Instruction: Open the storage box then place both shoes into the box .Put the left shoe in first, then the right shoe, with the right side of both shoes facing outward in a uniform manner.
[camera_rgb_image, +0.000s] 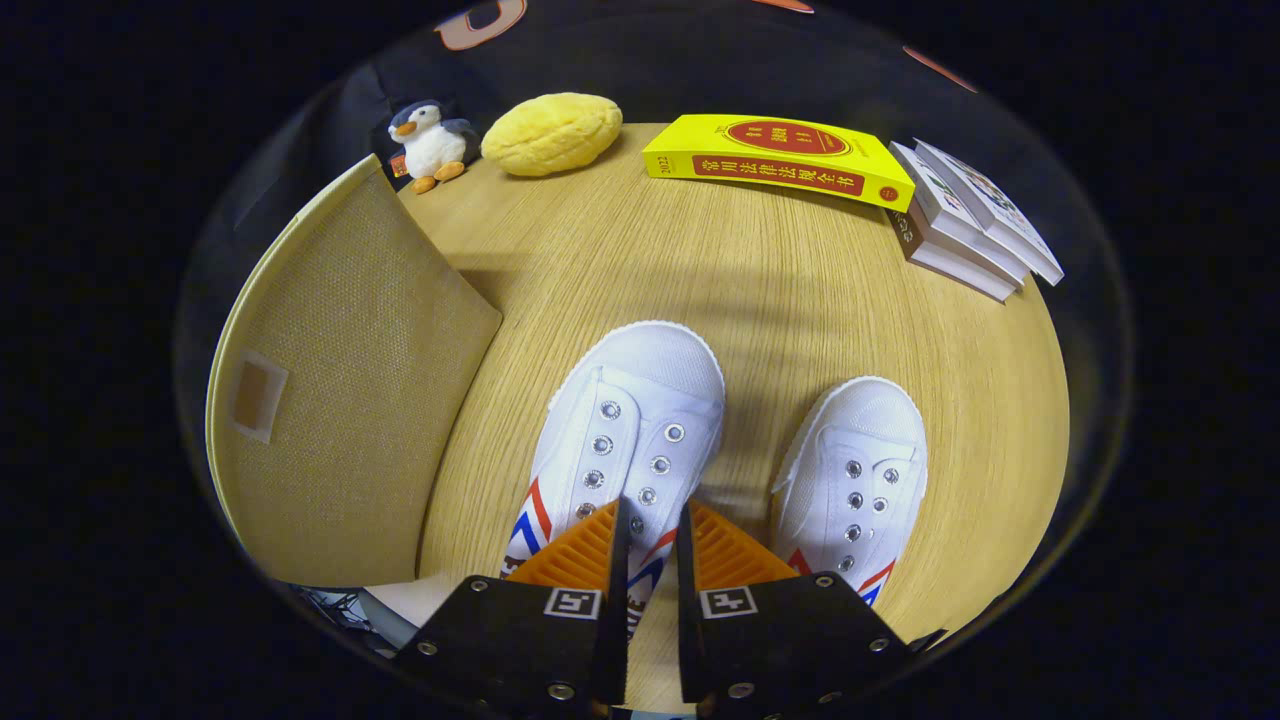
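Fingers of the gripper (650, 525) stood almost closed on the side wall of the left white shoe (625, 430), hiding its heel. Its twin (852, 470) lay just to the right on the wooden table (760, 290). Left of them rose the beige storage box (340, 390), its lower part cut off.

toy penguin (431, 144), yellow plush (552, 133), yellow book (778, 158), stacked books (968, 222), wooden table (760, 290)

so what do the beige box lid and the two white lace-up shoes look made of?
Beige box lid: likely woven fabric over stiff board, matte; a weave texture shows. White shoes: apparently canvas with metal eyelets and rubber toe caps. The gripper is nearly closed over the nearer shoe.
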